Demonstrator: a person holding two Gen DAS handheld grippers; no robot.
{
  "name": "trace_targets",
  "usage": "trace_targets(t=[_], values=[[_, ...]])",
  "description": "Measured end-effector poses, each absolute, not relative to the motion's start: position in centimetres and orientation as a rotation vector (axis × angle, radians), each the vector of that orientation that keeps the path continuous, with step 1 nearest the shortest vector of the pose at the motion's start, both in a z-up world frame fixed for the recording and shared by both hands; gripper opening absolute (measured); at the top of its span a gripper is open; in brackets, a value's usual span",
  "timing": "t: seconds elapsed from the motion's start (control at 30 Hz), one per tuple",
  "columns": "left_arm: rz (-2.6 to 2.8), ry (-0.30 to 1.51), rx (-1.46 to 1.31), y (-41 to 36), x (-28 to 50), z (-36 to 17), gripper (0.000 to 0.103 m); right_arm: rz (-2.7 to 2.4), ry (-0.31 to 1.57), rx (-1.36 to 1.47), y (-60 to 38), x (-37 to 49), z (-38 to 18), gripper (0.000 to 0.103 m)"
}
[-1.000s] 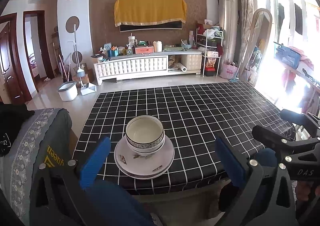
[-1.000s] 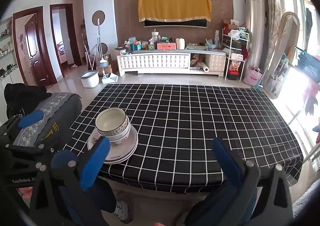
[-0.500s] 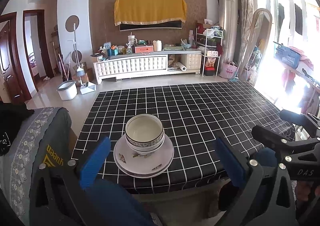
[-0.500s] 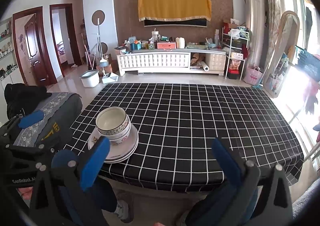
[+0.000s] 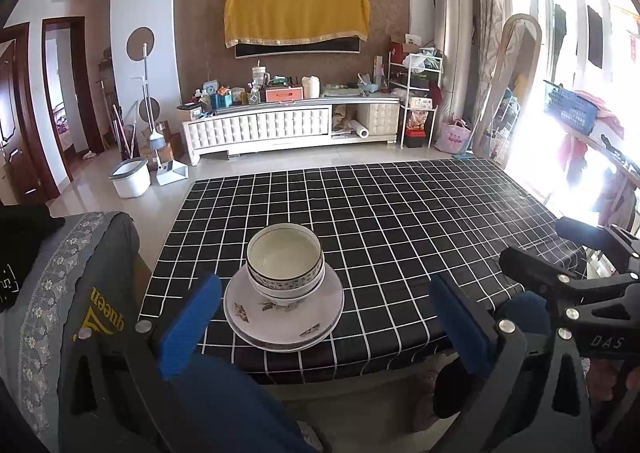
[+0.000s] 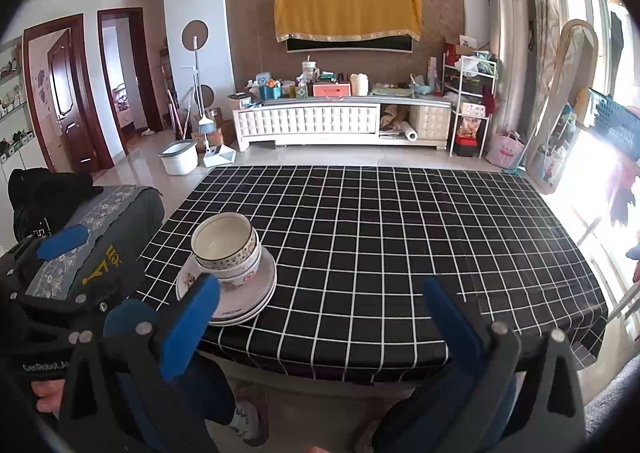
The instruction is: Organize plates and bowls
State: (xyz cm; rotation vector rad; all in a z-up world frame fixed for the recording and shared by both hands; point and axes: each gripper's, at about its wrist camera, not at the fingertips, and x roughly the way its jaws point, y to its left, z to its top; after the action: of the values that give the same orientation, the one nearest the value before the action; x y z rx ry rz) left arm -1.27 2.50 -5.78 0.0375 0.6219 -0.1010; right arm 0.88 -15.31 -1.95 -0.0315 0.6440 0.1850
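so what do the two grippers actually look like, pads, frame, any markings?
Both match: the left gripper and right gripper have black angular frames with silver rivets and flat blue rectangular finger pads. White lettering shows on the bodies: "DAS" on the right one, "GenRobot" on the left one. No cables are visible.

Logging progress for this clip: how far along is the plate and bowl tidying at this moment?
Stacking looks done: bowls sit nested on the plates near the table's front left corner. Nothing is in hand; the left gripper and right gripper are both open, short of the table. No other dishes show.
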Motion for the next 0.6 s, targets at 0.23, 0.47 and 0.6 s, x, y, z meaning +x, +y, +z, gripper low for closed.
trace_targets(t=[0.23,0.47,0.6], values=[[-0.100,0.612,0.033,2.53,-1.40,-5.74,0.103,0.188,0.641,-0.033,-15.36,0.75,-1.94,0.103],[-0.102,0.609,0.017,2.45,-1.47,-5.47,0.103,0.190,0.639,-0.033,-15.40,0.70,-1.90,0.103],[-0.084,0.605,0.020,2.38,-1.57,-5.53,0.103,0.188,0.638,-0.038,-15.40,0.67,-1.90,0.103]])
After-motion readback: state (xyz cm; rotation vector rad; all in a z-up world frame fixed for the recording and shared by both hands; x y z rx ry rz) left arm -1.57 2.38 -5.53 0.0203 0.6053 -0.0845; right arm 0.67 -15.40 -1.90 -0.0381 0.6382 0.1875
